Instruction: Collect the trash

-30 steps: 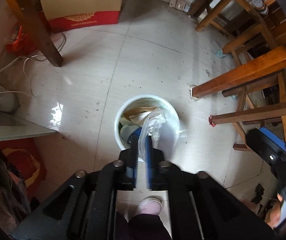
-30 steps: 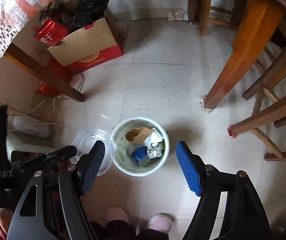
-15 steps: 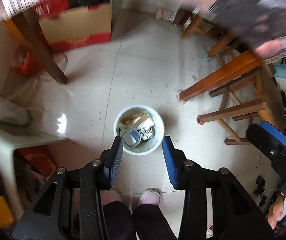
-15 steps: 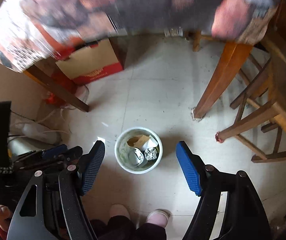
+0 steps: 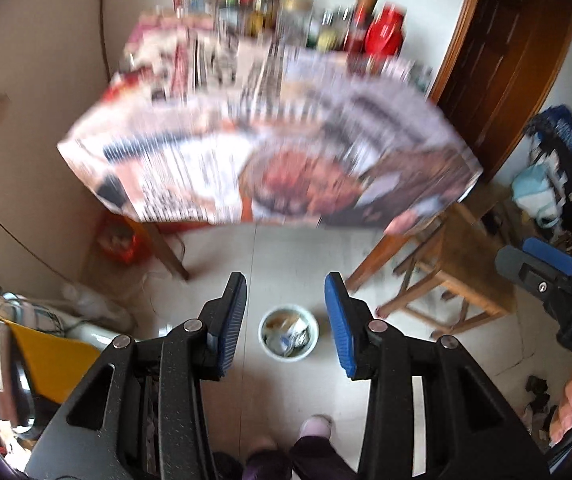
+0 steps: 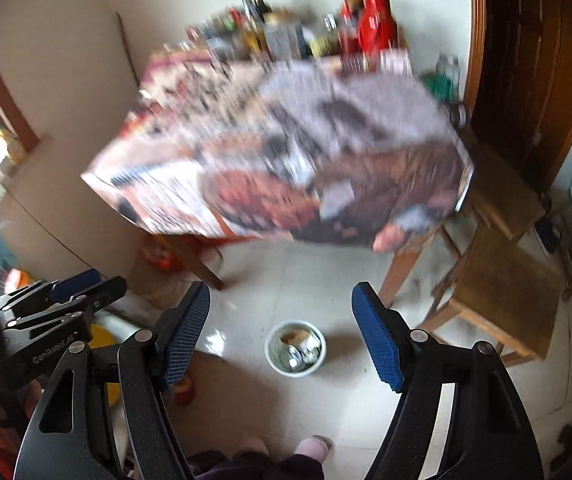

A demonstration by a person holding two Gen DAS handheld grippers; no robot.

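Well, both hands are up high: the left gripper (image 5: 285, 312) and the right gripper (image 6: 281, 334) gape empty, while the small round white trash bin (image 5: 288, 337) sits on the pale tiled floor (image 5: 286, 256), already holding scraps. I'd scan the newspaper-covered table (image 5: 270, 152) for leftovers before reaching.

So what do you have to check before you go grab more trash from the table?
1. Left gripper empty: ok, jaws apart after just opening, nothing between them.
2. Right gripper empty and open: ok.
3. Trash bin upright on the floor, in reach below: ok.
4. Last piece landed inside the bin: ok, trash sits in it, none seen beside it.
5. Next piece on the table picked out: cannot tell, the tabletop is blurred.
6. Path clear of the wooden chair: ok, it stands off to the side.
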